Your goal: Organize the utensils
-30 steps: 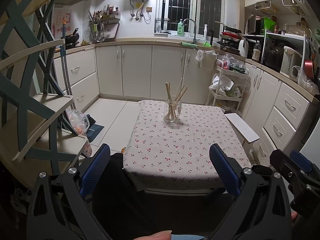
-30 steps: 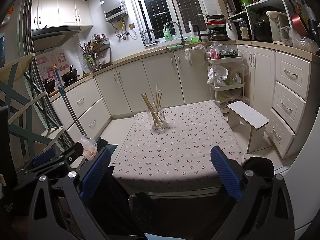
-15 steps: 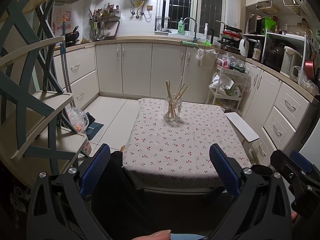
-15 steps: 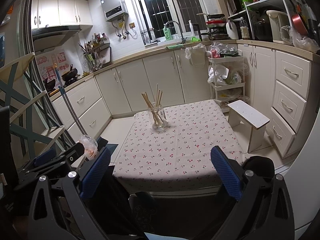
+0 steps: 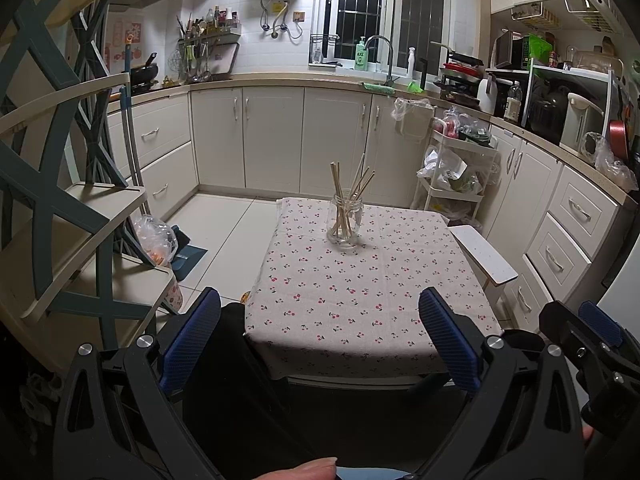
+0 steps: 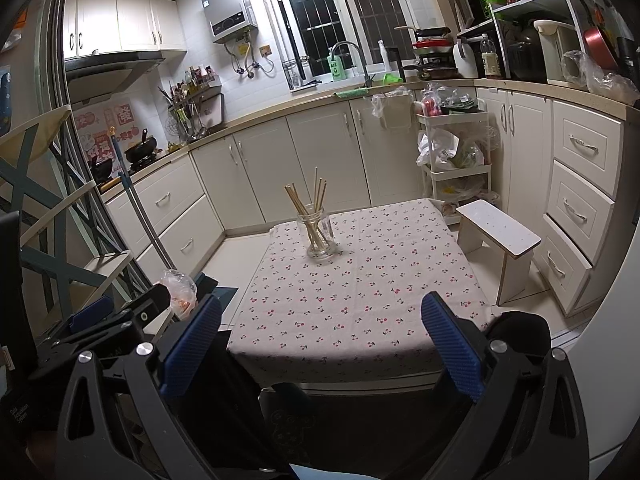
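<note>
Chopsticks [image 5: 352, 196], about six, are standing in one jar [image 5: 345, 221]; we're holding both hand-held grippers, left [image 5: 318, 342] and right [image 6: 320, 346], spread wide, gripping nothing.

Home kitchen: cream cabinets [image 5: 272, 136] under L-shaped worktop [image 5: 280, 80], sink tap [image 5: 378, 46] below window, wok [image 6: 140, 148], wall-mounted water heater [image 6: 229, 10].

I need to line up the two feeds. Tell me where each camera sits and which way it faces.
Left wrist: on the left gripper, held back from the table's near edge, facing the jar of chopsticks; open jaws, right gripper and a fingertip show.
Right wrist: on the right gripper, same heading from further right; open jaws and left gripper show.
Shared: table, jar, chopsticks, stool.
</note>
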`<action>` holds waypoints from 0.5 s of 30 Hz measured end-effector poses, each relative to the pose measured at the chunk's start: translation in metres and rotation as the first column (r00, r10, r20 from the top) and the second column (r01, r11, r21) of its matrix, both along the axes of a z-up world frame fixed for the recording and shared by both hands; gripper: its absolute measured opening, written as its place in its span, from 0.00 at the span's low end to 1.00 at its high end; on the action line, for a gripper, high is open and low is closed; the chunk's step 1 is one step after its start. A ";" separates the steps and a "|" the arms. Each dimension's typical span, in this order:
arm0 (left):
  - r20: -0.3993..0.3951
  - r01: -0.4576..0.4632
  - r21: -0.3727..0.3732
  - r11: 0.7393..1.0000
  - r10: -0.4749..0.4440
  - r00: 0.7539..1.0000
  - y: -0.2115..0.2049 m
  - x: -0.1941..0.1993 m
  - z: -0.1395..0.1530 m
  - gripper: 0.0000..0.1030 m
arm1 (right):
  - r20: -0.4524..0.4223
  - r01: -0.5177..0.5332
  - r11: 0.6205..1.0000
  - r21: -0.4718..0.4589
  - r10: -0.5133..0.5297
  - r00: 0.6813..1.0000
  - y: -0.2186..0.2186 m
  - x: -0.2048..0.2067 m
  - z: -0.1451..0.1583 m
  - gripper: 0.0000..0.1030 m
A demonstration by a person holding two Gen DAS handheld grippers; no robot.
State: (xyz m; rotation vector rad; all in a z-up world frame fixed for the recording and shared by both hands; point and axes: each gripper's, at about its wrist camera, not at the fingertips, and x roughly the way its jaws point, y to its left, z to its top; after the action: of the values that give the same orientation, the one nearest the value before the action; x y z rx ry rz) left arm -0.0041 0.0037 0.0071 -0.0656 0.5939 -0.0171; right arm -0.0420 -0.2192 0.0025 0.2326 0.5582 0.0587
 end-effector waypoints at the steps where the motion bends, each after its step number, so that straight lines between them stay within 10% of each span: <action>1: 0.000 -0.003 0.003 1.000 0.003 1.000 0.000 0.000 0.000 0.93 | 0.000 0.000 1.000 0.000 0.000 1.000 0.000 0.000 0.000 0.93; 15: 0.003 -0.005 0.008 1.000 0.005 1.000 -0.001 -0.001 0.002 0.93 | 0.000 0.000 1.000 0.001 0.000 1.000 0.000 0.000 0.000 0.93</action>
State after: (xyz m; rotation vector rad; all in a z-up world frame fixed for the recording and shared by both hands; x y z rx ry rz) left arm -0.0050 0.0032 0.0088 -0.0595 0.5911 -0.0100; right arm -0.0421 -0.2194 0.0025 0.2334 0.5580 0.0590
